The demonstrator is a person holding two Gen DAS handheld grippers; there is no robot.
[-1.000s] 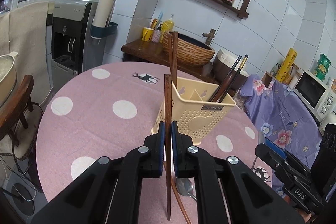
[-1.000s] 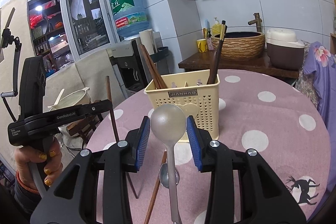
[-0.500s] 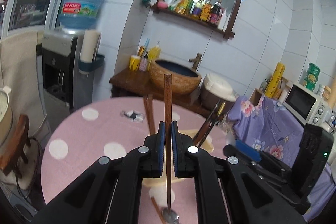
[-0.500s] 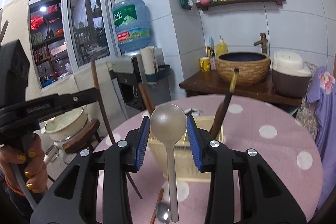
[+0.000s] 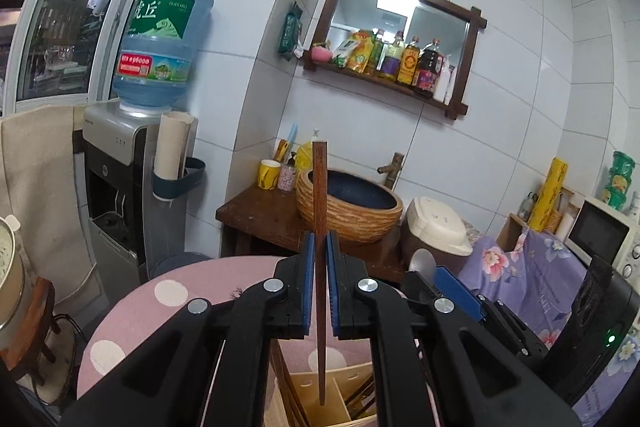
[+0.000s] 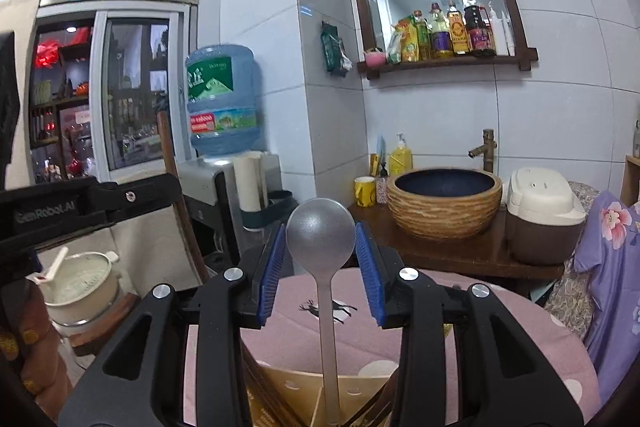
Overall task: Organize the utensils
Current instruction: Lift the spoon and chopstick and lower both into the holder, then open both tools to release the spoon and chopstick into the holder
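Note:
My left gripper (image 5: 319, 251) is shut on a brown wooden chopstick (image 5: 319, 195) held upright, its lower tip hanging over the beige utensil caddy (image 5: 308, 387) below. My right gripper (image 6: 320, 239) is shut on a grey metal spoon (image 6: 321, 231), bowl up, its handle reaching down into the caddy (image 6: 288, 387). Dark chopsticks lean inside the caddy. The right gripper and spoon also show in the left wrist view (image 5: 424, 263), and the left gripper with its chopstick shows at the left of the right wrist view (image 6: 120, 199).
The caddy stands on a round pink table with white dots (image 5: 132, 315). Behind it are a wooden counter with a woven basin (image 5: 348, 203), a rice cooker (image 5: 436, 227), a water dispenser (image 5: 120, 187) and a pot on a stool (image 6: 80, 279).
Both grippers have risen and now hang above the caddy, with the chopstick tip and the spoon handle pointing down into it. Both grips are unchanged.

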